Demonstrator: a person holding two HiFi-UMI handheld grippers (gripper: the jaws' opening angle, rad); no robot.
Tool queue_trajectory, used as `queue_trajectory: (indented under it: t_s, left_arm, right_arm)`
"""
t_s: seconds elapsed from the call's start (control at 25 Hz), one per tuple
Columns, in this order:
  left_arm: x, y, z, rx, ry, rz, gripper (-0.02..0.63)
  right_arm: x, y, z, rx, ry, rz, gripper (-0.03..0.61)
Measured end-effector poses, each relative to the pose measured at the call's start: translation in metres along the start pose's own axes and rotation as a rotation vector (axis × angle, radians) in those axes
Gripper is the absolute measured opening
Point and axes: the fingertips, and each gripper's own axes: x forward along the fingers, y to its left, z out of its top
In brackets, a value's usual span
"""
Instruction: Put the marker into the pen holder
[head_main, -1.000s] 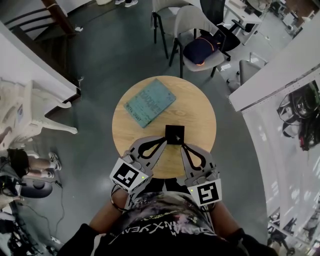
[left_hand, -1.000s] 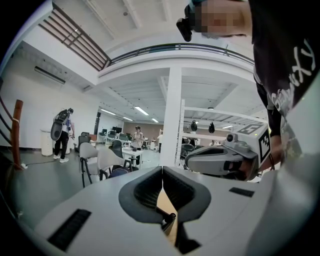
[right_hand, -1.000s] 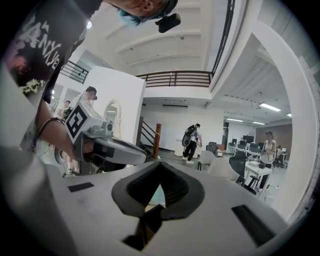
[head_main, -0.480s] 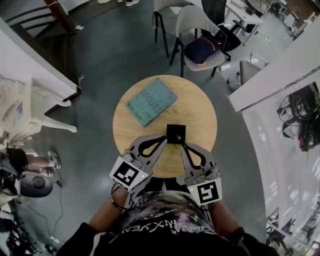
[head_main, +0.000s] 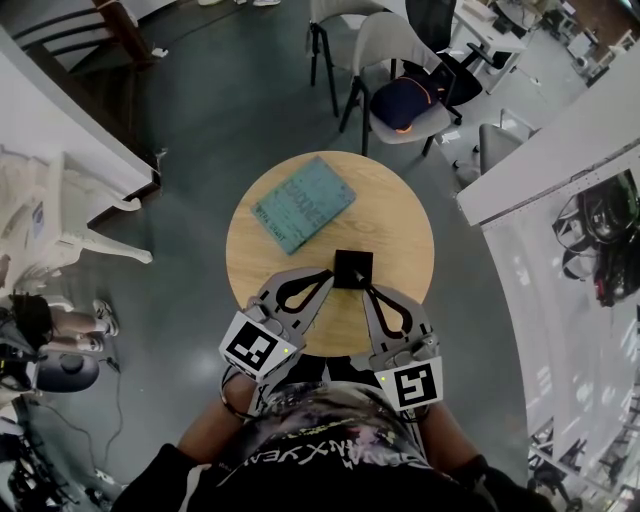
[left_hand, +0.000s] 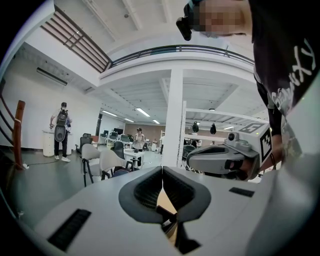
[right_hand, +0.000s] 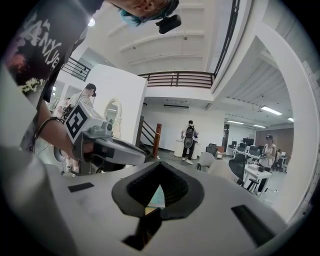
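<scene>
A black square pen holder (head_main: 352, 268) stands on the round wooden table (head_main: 400, 225), near its front edge. Both grippers lie level, their tips close on either side of the holder. My left gripper (head_main: 328, 275) is shut, its pads meeting at the tip (left_hand: 162, 170), with nothing visible between them. My right gripper (head_main: 367, 288) is also shut and holds nothing (right_hand: 160, 166). No marker can be made out in any view. Through the gap under each pair of jaws a dark shape shows (left_hand: 172, 220), probably the holder.
A teal notebook (head_main: 302, 204) lies at the table's back left. Grey chairs (head_main: 395, 60) stand behind the table, one with a dark bag on it. White counters run along the right (head_main: 560, 140) and left (head_main: 70, 150). People stand far off in the hall.
</scene>
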Motion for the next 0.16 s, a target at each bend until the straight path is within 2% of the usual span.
queue_trajectory:
  t_s: [0.16]
  left_arm:
    - [-0.0014, 0.0010, 0.0008, 0.000, 0.001, 0.002, 0.020]
  right_arm:
    - [0.0001, 0.0002, 0.0010, -0.005, -0.004, -0.002, 0.000]
